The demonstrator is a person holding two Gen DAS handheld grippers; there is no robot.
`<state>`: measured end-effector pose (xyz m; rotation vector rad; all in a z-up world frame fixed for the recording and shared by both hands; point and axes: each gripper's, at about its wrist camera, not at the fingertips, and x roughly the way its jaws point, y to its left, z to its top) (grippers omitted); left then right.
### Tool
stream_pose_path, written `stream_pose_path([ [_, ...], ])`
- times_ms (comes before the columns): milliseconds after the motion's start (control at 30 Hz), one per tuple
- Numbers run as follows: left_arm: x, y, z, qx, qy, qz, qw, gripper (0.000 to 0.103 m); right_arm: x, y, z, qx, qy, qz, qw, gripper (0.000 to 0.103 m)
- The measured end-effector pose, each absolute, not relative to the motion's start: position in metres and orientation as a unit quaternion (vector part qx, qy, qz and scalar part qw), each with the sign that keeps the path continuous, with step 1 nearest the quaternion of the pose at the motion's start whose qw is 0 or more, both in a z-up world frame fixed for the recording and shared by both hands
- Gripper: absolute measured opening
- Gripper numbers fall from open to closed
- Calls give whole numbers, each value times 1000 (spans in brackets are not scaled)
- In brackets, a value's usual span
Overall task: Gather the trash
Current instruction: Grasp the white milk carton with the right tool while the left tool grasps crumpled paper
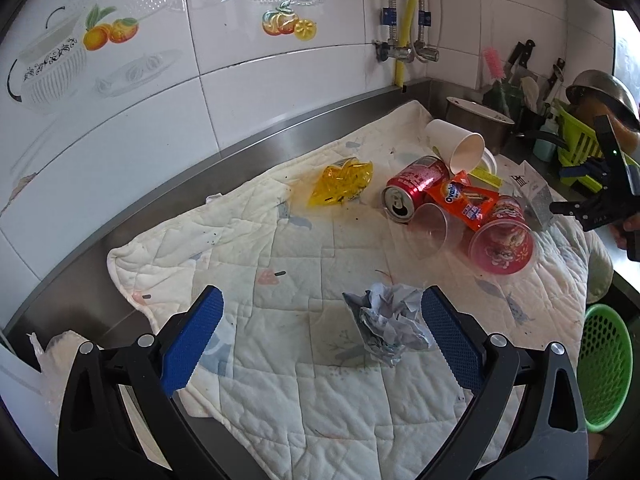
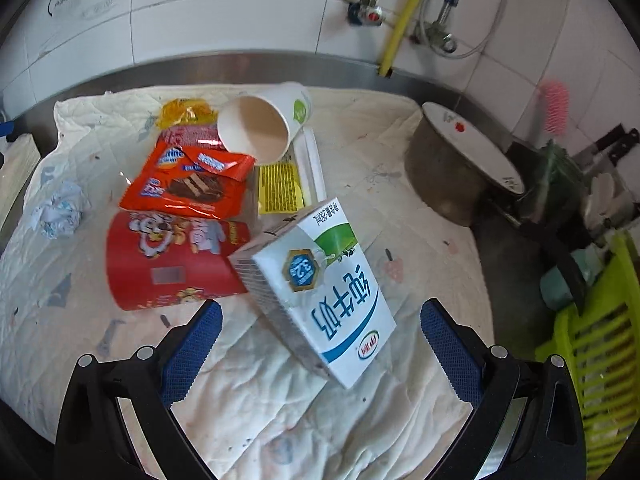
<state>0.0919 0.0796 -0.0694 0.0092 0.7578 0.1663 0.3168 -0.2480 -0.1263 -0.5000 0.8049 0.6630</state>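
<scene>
Trash was spread over a stained quilted cloth (image 1: pixel 304 400) on a stainless steel counter (image 1: pixel 248 140) backed by glossy white tiles.

Left gripper (image 1: pixel 322 304) had its blue textured pads wide apart and empty, with a crumpled ball of paper (image 1: pixel 386 322) lying just inside the pad at 3 o'clock, all jagged folds. I couldn't tell whether it touched the pad.

Further out at 1 o'clock sat the main heap: a red soda can (image 1: pixel 416 192) on its side with the open top facing the camera, a shiny orange Ovaltine wrapper (image 1: pixel 468 200) draped over it, a clear plastic cup (image 1: pixel 434 232) tipped over, and a red printed plastic cup (image 1: pixel 504 244) beside that, mouth toward the camera and nothing inside that I could see. A white paper cup (image 1: pixel 460 146) leaned mouth-down on top of the can, also empty. A crinkly yellow plastic wrapper (image 1: pixel 342 182) lay alone at 12 o'clock. A green mesh basket (image 1: pixel 606 364) was at 3 o'clock, off the counter edge; its contents were hidden.

Right gripper (image 2: pixel 320 312) was also spread open, holding nothing. A boxy white milk carton (image 2: pixel 320 292) with green and blue print lay tilted between its fingers, propped against the red cup. A steel pot (image 2: pixel 448 176) with a plate resting on it sat at 2 o'clock.
</scene>
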Motion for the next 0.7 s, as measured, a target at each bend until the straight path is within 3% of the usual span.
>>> stream_pose_path([
  [700, 114, 91, -99, -16, 408, 88, 909, 98, 370, -231, -166, -234, 435, 377, 784, 94],
])
